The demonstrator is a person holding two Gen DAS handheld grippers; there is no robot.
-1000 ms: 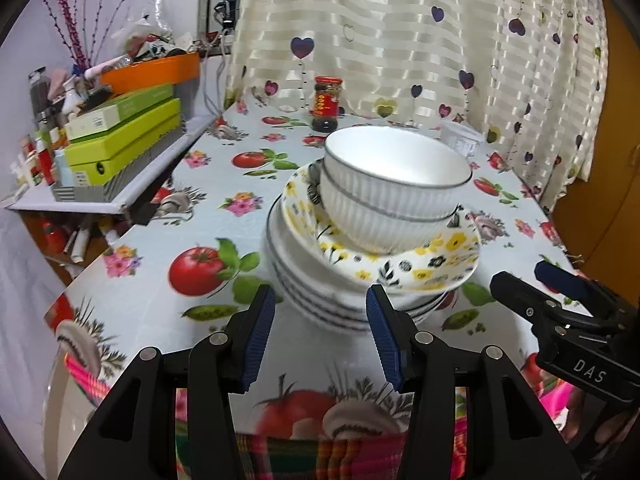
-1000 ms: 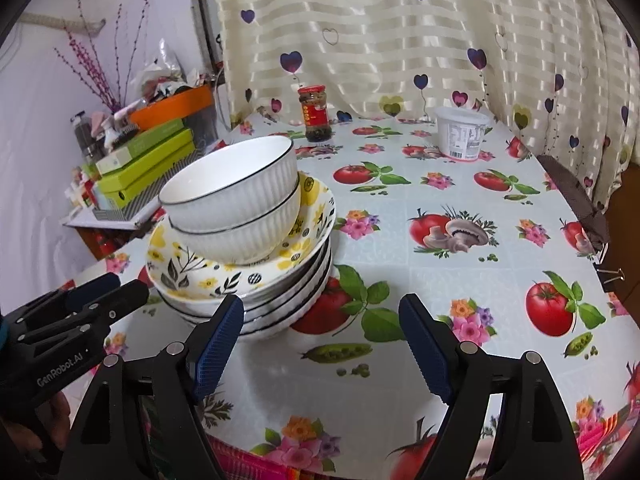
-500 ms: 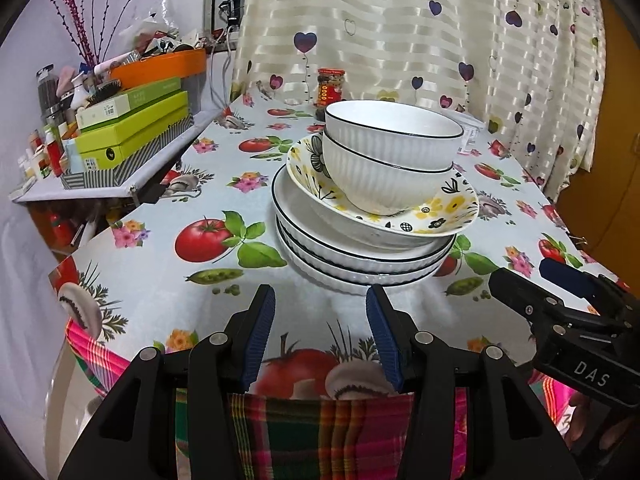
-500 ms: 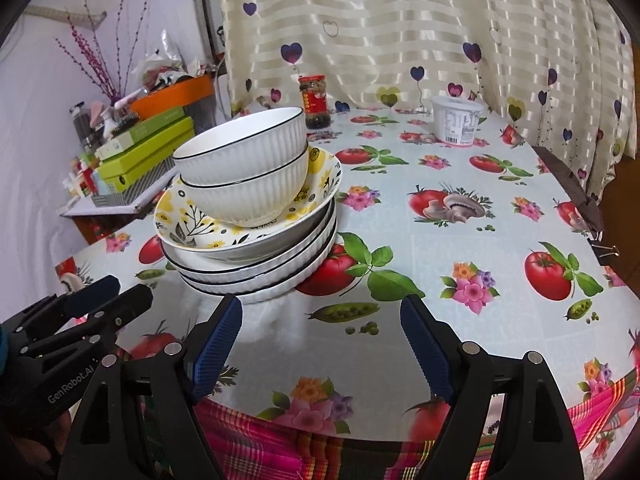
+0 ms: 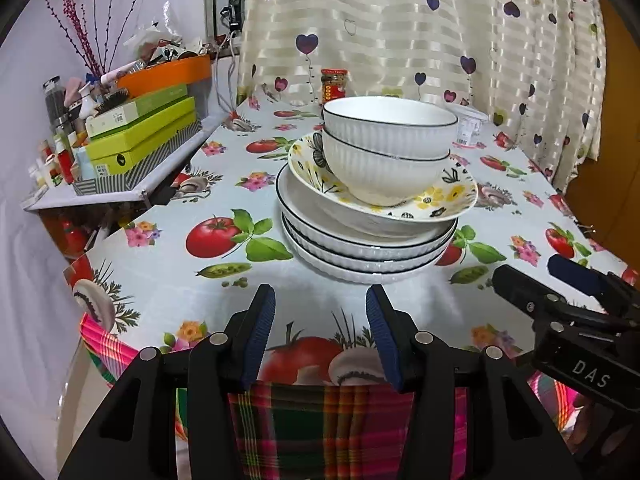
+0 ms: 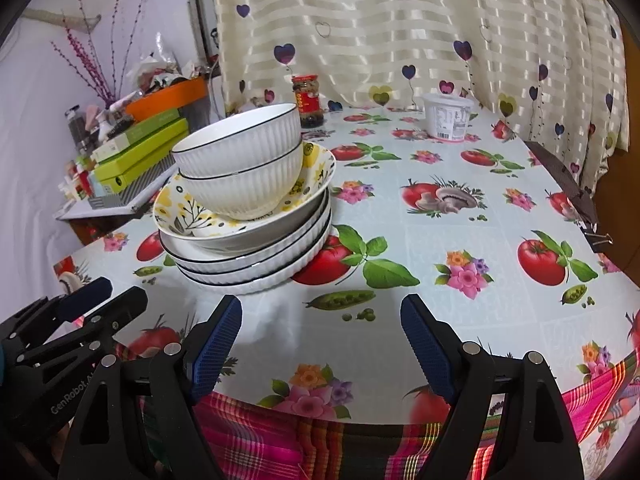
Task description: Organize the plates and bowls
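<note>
The left gripper [image 5: 320, 332], black with ribbed blue pads, is held with its jaws partly apart and nothing between them; only the near edge of the table is seen in the gap. The right gripper [image 6: 320, 344], of the same make, is spread wider, and it too is empty. Both are kept short of the crockery, over the front edge of the table, where a plaid pink and green cloth [image 6: 280, 432] hangs below a glossy white tablecloth printed with tomatoes, mushrooms and flowers [image 6: 400, 240].

Just beyond the jaws a single pile is stacked on the tablecloth. At the bottom three ribbed white plates with thin black rims [image 5: 368, 256] are nested. On them a shallow dish patterned with yellow flowers [image 5: 440, 196] is set, and in it two ribbed white bowls with black rims [image 5: 388, 148] are nested, one inside the other.

Farther back, by the heart-printed striped curtain [image 6: 400, 32], a red-labelled glass jar [image 6: 307, 100] and a white plastic tub [image 6: 447, 116] are stood well apart. At the far left, green boxes [image 5: 140, 136] are piled on a shelf.
</note>
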